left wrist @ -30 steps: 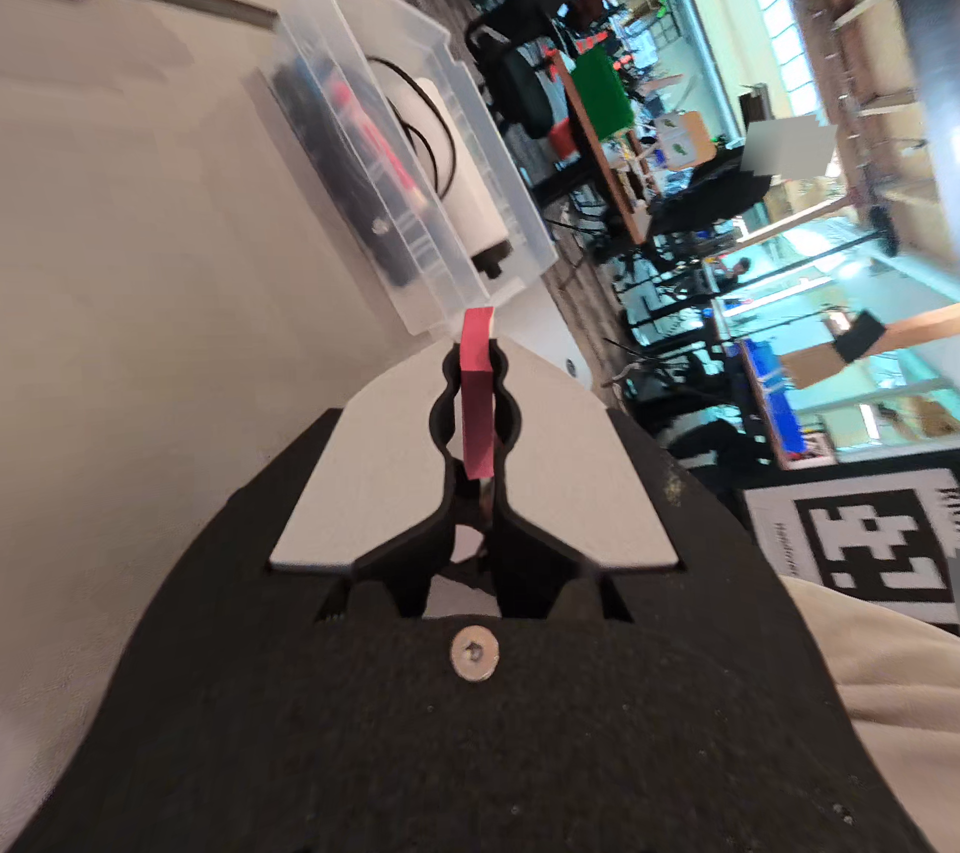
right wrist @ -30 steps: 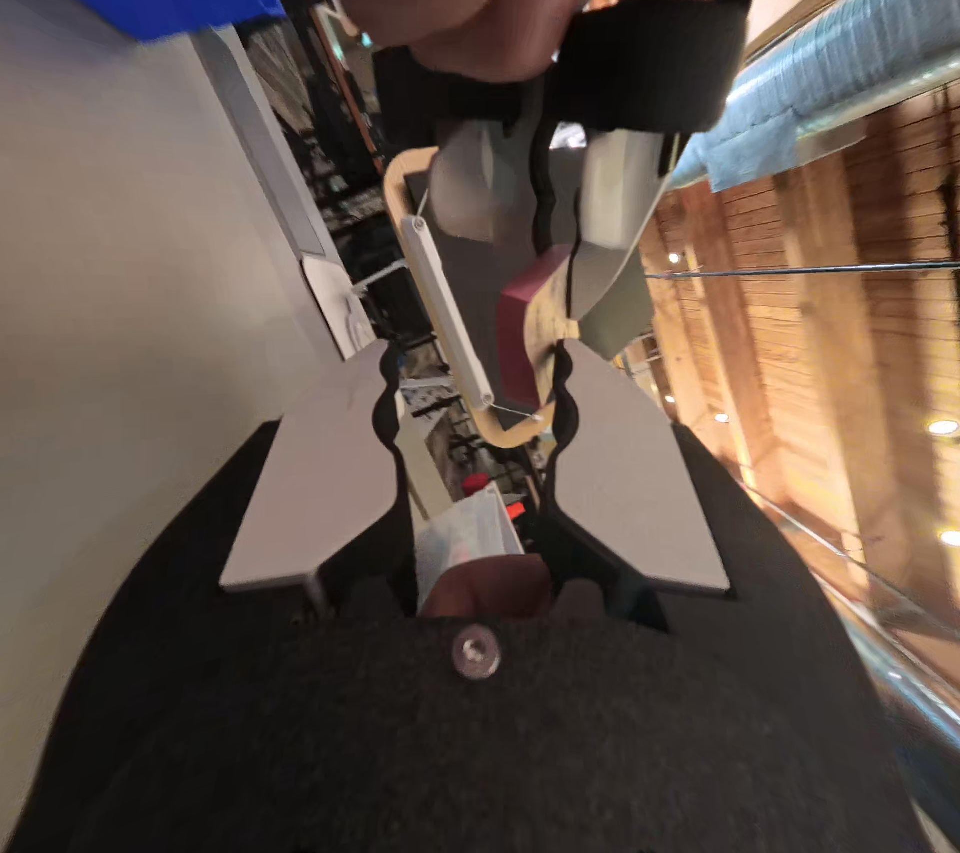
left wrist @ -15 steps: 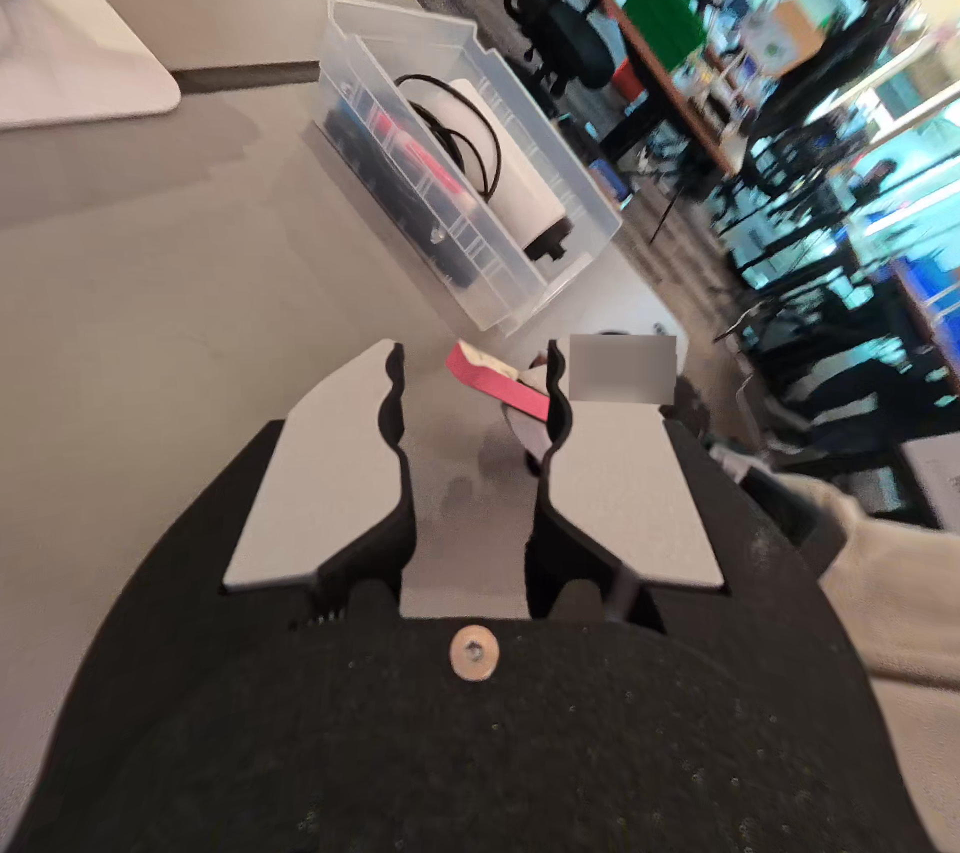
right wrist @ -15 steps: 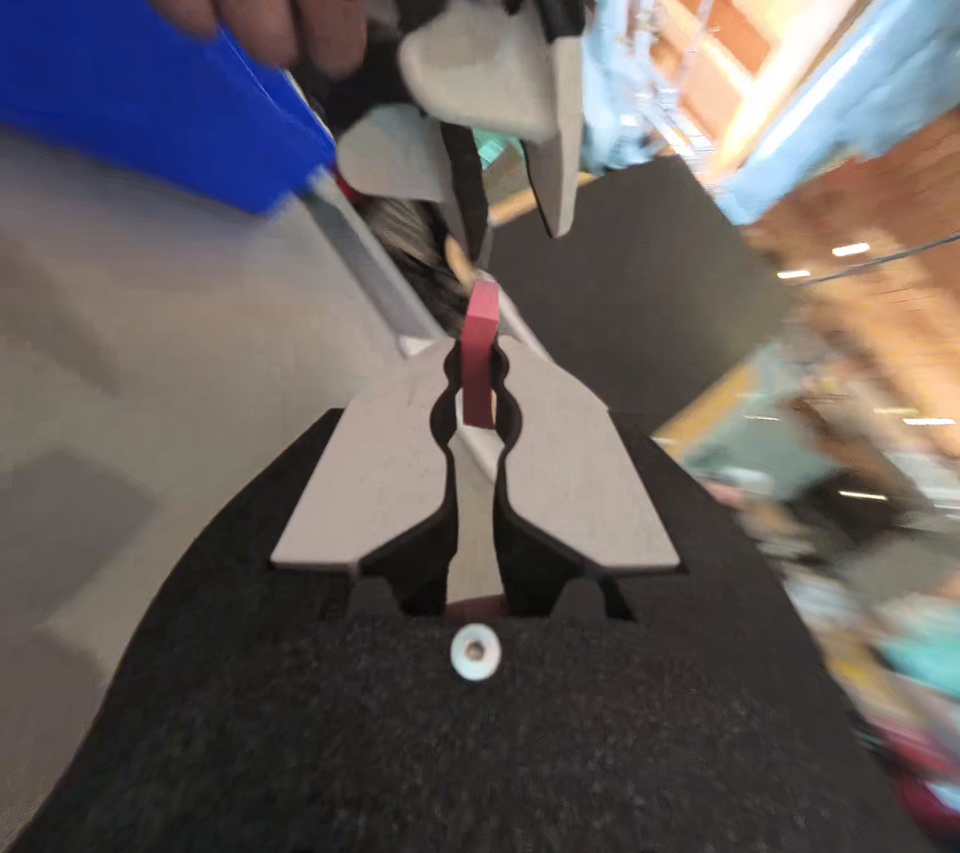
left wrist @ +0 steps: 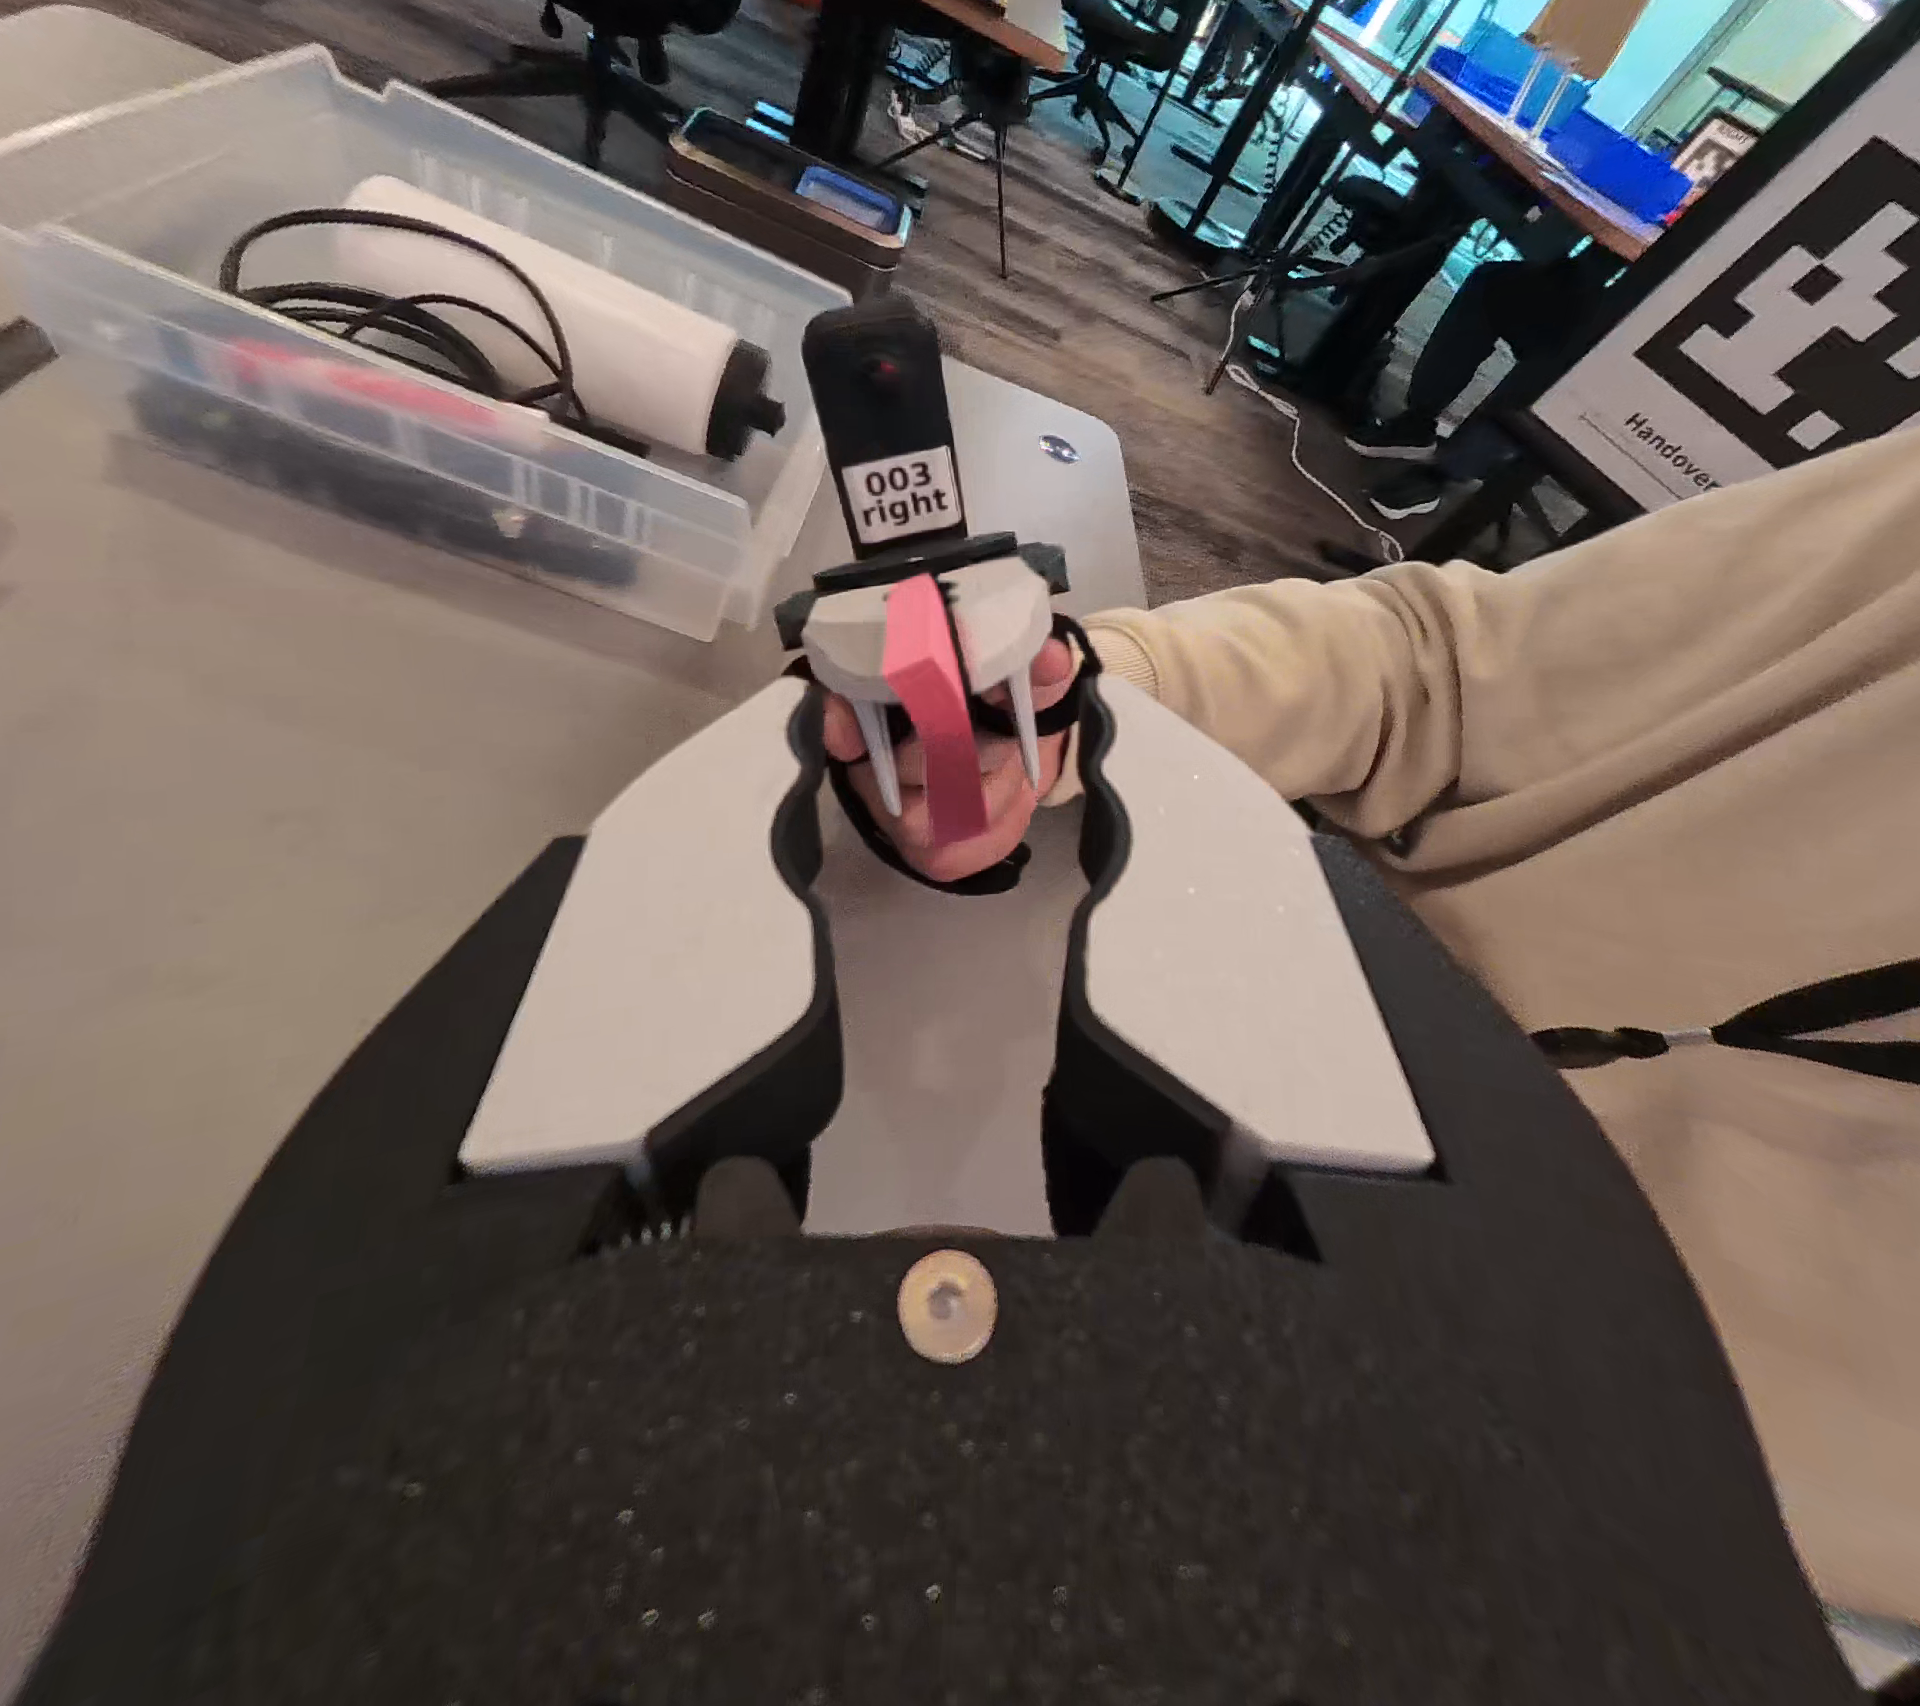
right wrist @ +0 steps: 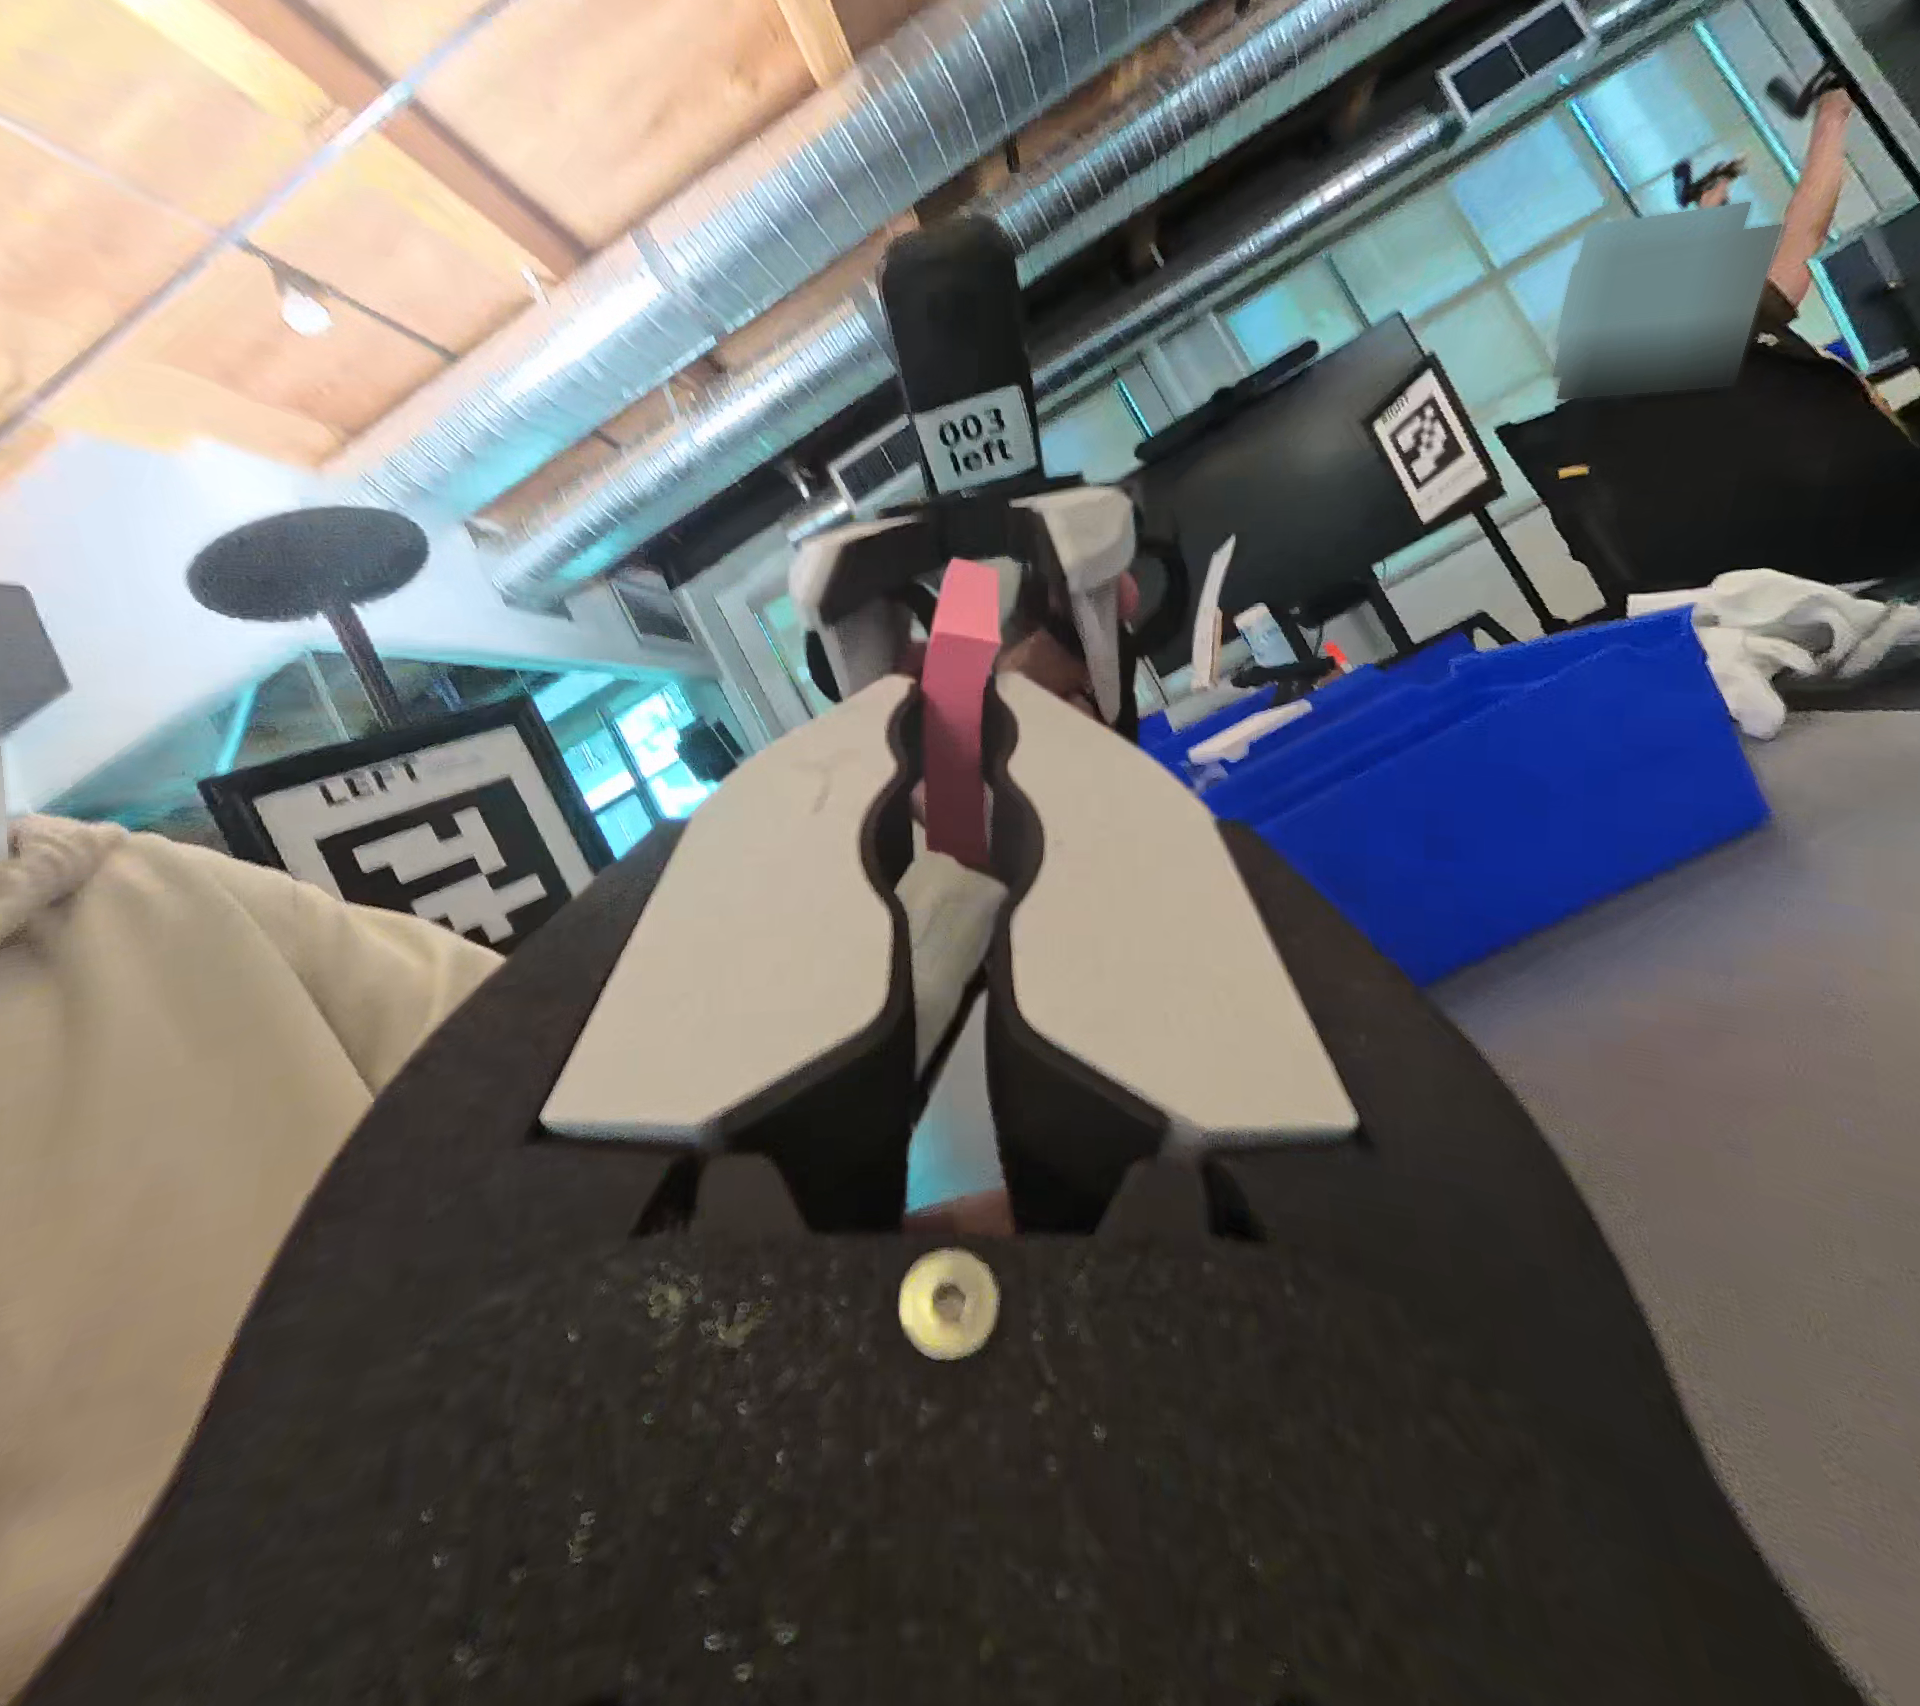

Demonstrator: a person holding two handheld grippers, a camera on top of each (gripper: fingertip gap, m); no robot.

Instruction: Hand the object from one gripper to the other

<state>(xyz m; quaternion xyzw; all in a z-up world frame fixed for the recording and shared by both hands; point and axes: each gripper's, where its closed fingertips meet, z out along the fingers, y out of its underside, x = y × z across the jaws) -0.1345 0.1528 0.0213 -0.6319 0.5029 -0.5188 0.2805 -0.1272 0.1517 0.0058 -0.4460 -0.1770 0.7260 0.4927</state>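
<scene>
We see the left gripper (left wrist: 943,752) spread wide and empty at 6 o'clock, and just beyond it at 12 the right gripper (right wrist: 954,737) clamped on the pink block (right wrist: 958,721), long axis along its fingers, free end pointing at the left gripper.

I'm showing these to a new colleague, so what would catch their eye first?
Probably the pink block, bright against grey and black, clamped upright in the right gripper at the centre of its own view. In the left wrist view it shows again, beyond the open, empty left gripper. A clear plastic bin of cables sits on the table to the left.
</scene>
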